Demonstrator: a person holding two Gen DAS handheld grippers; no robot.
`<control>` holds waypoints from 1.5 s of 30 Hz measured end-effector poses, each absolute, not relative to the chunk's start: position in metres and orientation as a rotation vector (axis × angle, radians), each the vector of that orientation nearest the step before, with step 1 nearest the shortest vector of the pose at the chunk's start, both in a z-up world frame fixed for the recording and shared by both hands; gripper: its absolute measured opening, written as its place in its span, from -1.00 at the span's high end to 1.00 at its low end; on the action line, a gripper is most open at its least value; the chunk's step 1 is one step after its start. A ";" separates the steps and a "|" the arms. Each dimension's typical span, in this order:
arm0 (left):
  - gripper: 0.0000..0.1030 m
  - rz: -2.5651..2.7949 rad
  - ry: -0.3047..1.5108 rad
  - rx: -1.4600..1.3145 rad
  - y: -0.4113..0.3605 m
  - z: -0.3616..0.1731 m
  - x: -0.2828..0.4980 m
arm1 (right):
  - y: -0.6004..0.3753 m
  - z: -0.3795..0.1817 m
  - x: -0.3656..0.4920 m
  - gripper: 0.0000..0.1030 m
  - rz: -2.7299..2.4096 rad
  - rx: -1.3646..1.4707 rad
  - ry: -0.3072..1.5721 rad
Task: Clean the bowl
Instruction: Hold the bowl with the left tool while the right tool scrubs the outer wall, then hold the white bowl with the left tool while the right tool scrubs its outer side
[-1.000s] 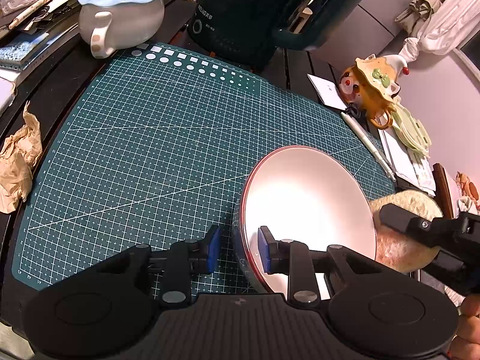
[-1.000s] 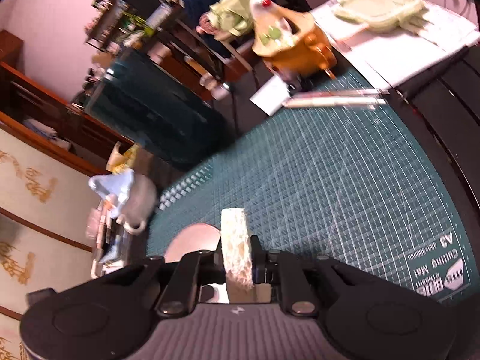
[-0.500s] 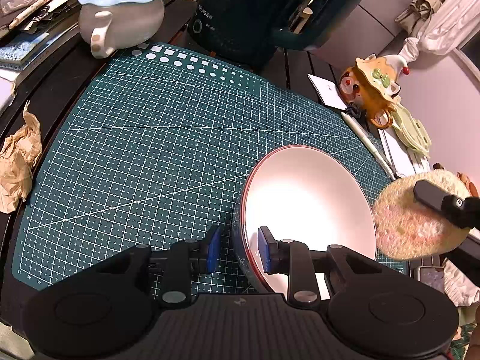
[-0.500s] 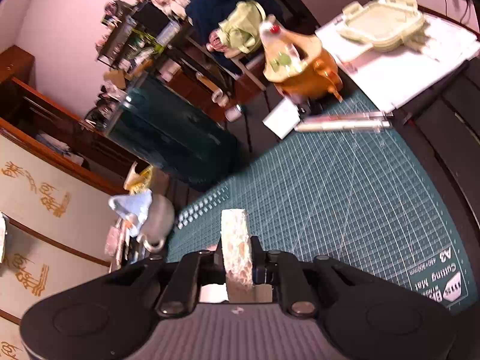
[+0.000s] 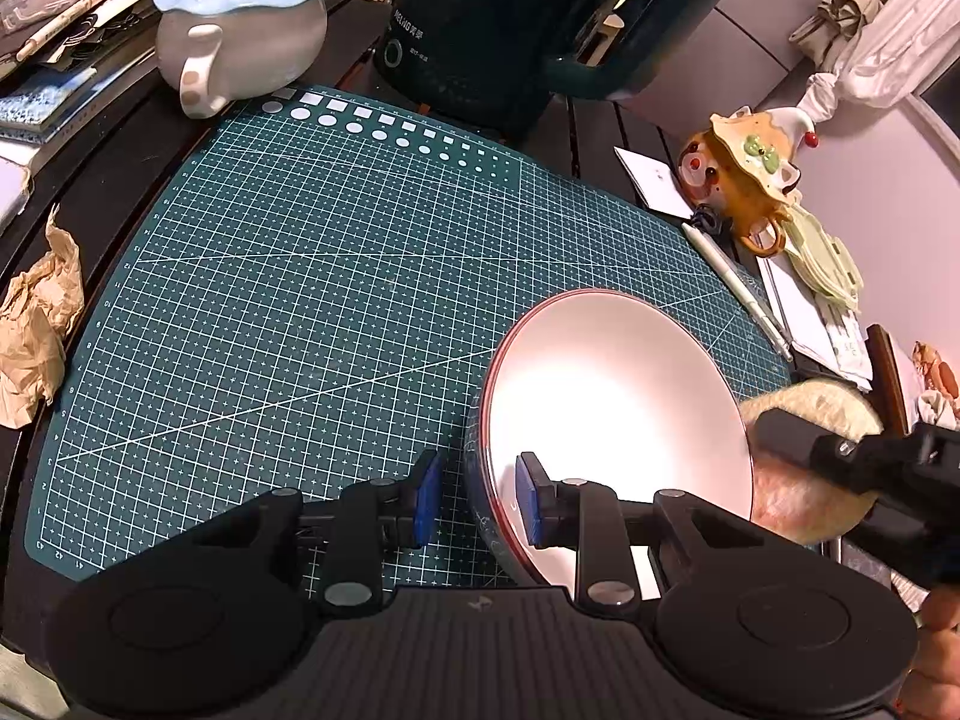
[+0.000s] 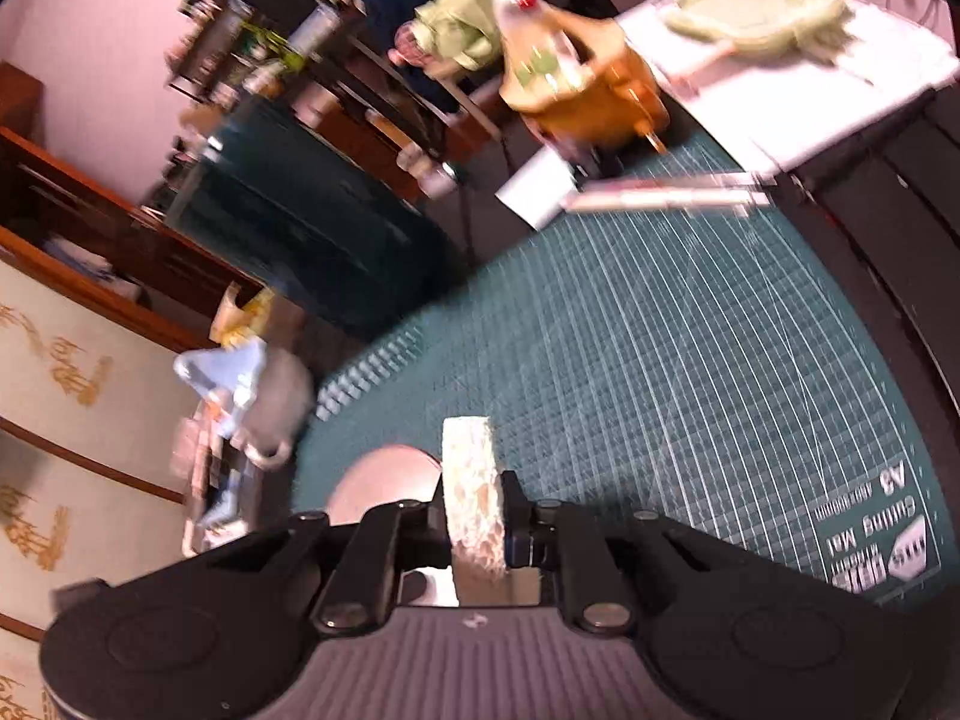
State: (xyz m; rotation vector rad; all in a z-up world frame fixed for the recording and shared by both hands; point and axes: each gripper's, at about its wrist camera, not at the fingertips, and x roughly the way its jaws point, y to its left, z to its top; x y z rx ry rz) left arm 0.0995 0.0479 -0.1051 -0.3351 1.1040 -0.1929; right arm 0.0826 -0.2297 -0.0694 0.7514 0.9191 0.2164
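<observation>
The bowl (image 5: 618,420), white inside with a red rim line, sits tilted on the green cutting mat (image 5: 312,312) at its near right part. The left gripper (image 5: 477,501) straddles the bowl's near rim: one blue pad (image 5: 531,501) lies inside the bowl, the other (image 5: 427,498) outside the wall. Whether both pads press the wall cannot be told, as a gap shows on the outer side.

The right gripper (image 6: 477,516) has its jaws clamped on a pale round sponge (image 6: 471,498), held on edge. In the left wrist view the sponge (image 5: 804,498) is just beside the bowl's right rim, outside it; contact cannot be confirmed.

Legible writing: the mat's corner reads "A3" and "Cutting Mat" (image 6: 882,516), seen upside down. A dark green appliance (image 5: 510,18) behind the mat carries small white lettering, too small to read reliably.

Also present: a grey elephant-shaped teapot (image 5: 240,42), an orange figurine pot (image 5: 750,180), a pen (image 5: 738,288) and crumpled brown paper (image 5: 36,324). The right wrist view is motion-blurred.
</observation>
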 end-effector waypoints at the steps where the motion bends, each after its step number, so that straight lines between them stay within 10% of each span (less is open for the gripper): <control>1: 0.49 -0.193 1.105 -0.336 0.048 -0.105 0.100 | -0.231 -0.065 0.082 0.76 0.221 0.754 0.901; 45: 0.49 -0.192 1.105 -0.320 0.044 -0.103 0.100 | -0.236 -0.055 0.081 0.76 0.237 0.745 0.874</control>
